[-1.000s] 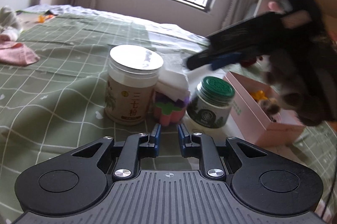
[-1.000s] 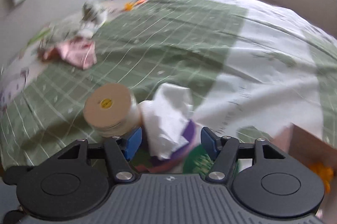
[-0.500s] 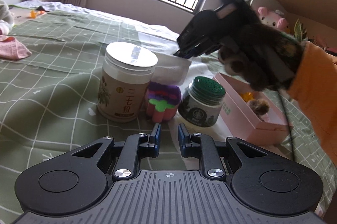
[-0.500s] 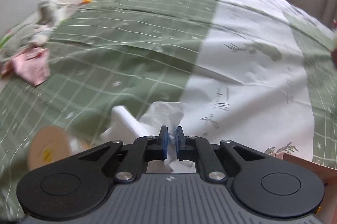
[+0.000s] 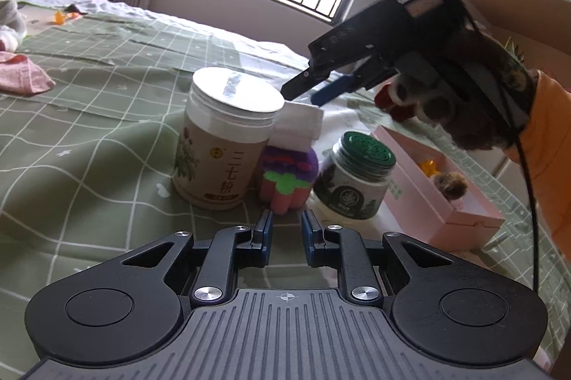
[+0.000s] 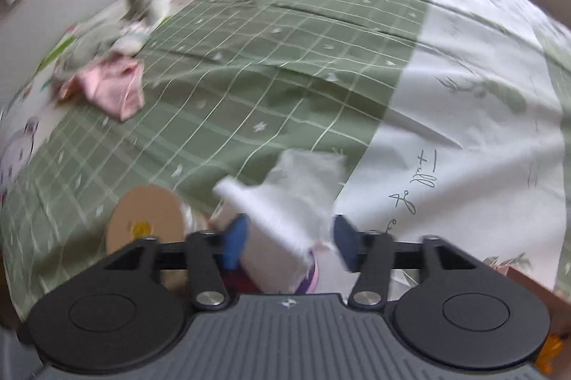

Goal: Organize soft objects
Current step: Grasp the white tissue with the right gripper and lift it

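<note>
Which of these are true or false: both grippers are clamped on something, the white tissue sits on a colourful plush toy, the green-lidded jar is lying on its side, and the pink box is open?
1. Both grippers are clamped on something. False: the left gripper is slightly open and empty; the right gripper is open above the white tissue.
2. The tissue rests on the colourful plush toy. True.
3. The green-lidded jar lies on its side. False: it stands upright.
4. The pink box is open. True.

A white-lidded jar [image 5: 225, 137] and a green-lidded jar [image 5: 357, 180] stand on the bedspread [image 5: 89, 130] (green, white-gridded).
</note>
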